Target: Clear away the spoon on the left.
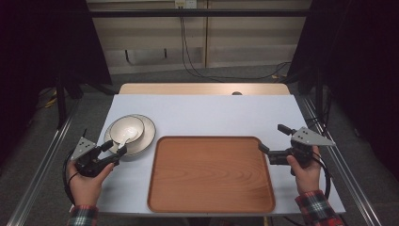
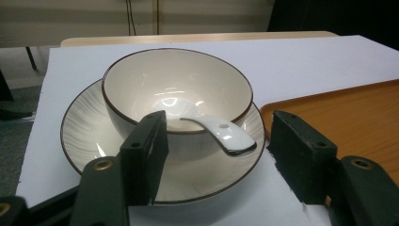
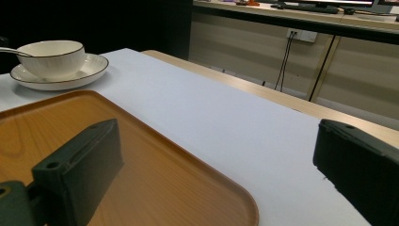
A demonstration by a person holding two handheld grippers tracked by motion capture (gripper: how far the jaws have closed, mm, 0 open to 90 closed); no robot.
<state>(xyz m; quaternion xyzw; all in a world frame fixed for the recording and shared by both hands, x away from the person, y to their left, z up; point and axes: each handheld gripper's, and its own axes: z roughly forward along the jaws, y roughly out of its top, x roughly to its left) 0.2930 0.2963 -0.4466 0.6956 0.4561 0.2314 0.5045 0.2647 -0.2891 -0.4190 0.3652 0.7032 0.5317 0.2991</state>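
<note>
White sheet covers the wooden table — beige wall panels behind — both claws spread apart.

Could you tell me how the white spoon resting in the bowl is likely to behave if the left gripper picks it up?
The spoon looks glazed and glossy, so it is probably slippery between the jaws. It seems ceramic, likely rigid and chippable. Its handle overhangs the bowl rim, so a nudge may pivot it or slide it onto the plate.
</note>
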